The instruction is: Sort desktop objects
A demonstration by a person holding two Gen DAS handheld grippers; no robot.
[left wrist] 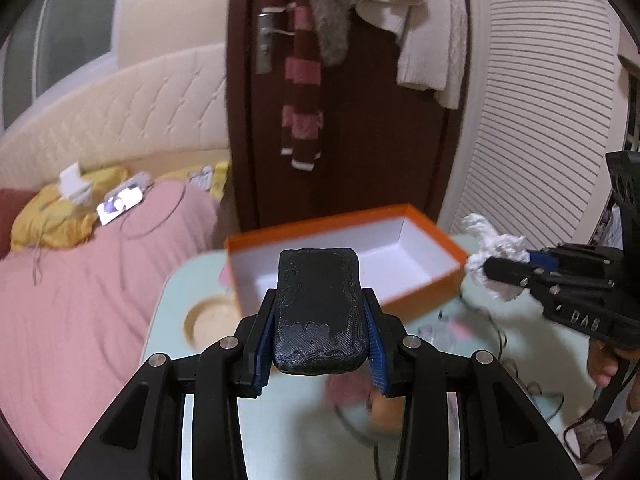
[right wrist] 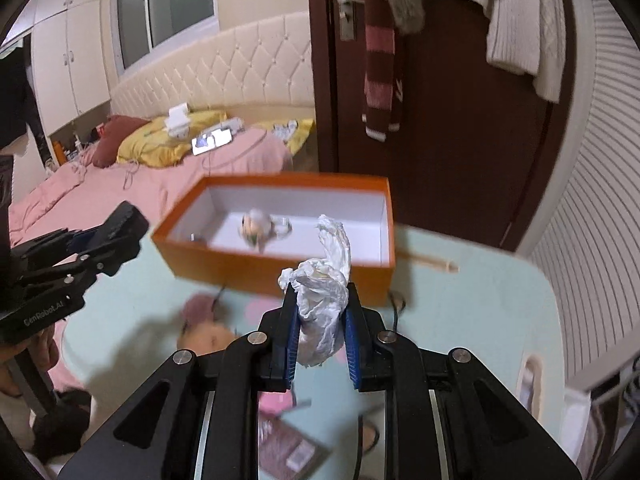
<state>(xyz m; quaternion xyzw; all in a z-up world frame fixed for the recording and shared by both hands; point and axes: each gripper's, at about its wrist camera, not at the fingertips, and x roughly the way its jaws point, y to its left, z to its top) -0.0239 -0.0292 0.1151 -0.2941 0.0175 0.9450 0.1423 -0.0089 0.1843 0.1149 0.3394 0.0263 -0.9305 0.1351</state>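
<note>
My left gripper [left wrist: 320, 332] is shut on a black rounded block [left wrist: 318, 312], held above the pale green table just in front of the orange box [left wrist: 436, 232]. My right gripper [right wrist: 320, 340] is shut on a crumpled white tissue [right wrist: 326, 300], raised near the box's front wall [right wrist: 240, 268]. In the left wrist view the right gripper [left wrist: 504, 272] comes in from the right with the tissue [left wrist: 496, 244] beside the box's right end. The left gripper [right wrist: 120, 236] shows at the left of the right wrist view. Inside the box lie a small round toy [right wrist: 256, 226] and a clear item [right wrist: 284, 228].
The table [right wrist: 480, 300] carries a round wooden coaster [left wrist: 208, 320], black cables [left wrist: 496, 332], pink and orange blurred items [right wrist: 204, 320], a card [right wrist: 292, 448] and a wooden stick [right wrist: 432, 264]. A pink bed [left wrist: 80, 300] lies to the left, a dark door [left wrist: 380, 140] behind.
</note>
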